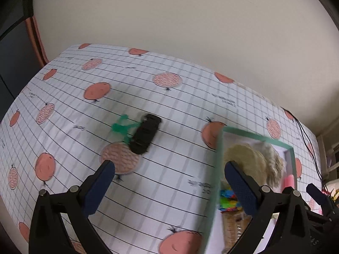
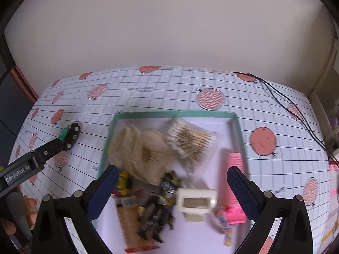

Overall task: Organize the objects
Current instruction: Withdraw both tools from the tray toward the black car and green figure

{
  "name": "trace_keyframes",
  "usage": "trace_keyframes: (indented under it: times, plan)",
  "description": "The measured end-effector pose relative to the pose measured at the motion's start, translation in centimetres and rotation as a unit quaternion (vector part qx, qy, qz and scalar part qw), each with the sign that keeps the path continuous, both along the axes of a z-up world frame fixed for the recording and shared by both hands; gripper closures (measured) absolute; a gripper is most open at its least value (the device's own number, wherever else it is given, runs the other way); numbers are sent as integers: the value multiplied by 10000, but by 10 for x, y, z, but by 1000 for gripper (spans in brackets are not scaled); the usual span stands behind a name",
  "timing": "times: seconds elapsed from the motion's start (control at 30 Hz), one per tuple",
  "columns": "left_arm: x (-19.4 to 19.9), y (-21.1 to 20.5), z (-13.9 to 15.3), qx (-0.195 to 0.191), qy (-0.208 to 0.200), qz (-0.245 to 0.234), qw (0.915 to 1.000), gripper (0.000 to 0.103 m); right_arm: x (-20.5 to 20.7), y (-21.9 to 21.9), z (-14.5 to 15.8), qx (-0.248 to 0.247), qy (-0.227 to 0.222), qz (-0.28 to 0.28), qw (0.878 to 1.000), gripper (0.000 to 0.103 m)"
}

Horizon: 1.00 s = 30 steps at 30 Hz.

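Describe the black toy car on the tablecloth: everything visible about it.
The black toy car looks like glossy plastic, blurred in the left wrist view. It lies outside the green-rimmed box, on the fruit-print tablecloth, partly over a printed fruit slice. In the right wrist view it appears tipped, silvery wheels showing. A green toy lies against it. Neither gripper touches it.

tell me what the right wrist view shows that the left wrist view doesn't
Only the right wrist view shows the box interior: cotton swabs, a dark robot figure and a cream block, framed by the open right gripper.

Only the left wrist view shows the open left gripper from behind.

Both show the green-rimmed box, the black toy car, the green toy beside it and the tan yarn.
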<state>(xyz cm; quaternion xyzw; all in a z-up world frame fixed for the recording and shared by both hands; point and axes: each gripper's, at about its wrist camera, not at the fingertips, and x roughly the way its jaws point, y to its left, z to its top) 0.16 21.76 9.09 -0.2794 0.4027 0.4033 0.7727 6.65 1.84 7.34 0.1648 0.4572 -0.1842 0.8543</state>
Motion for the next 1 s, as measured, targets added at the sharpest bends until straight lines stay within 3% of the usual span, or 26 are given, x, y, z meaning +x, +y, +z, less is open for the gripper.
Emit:
trace_keyframes:
  times: [0.27, 0.6, 0.87, 1.0]
  plan:
    - [-43, 37, -4, -42, -221, 461, 9987, 0, 30, 39, 6, 51, -310, 296, 9991, 0]
    - [-82, 75, -14, -60, -533, 692, 9962, 0, 70, 96, 3, -31, -563, 720, 9958, 0]
    - [-93, 96, -25, -19, -673, 669, 9955, 0, 104, 126, -13, -71, -417, 906, 9950, 2]
    - [-90, 109, -37, -172, -717, 659, 9951, 0, 119, 129, -26, 20, -216, 827, 9963, 2]
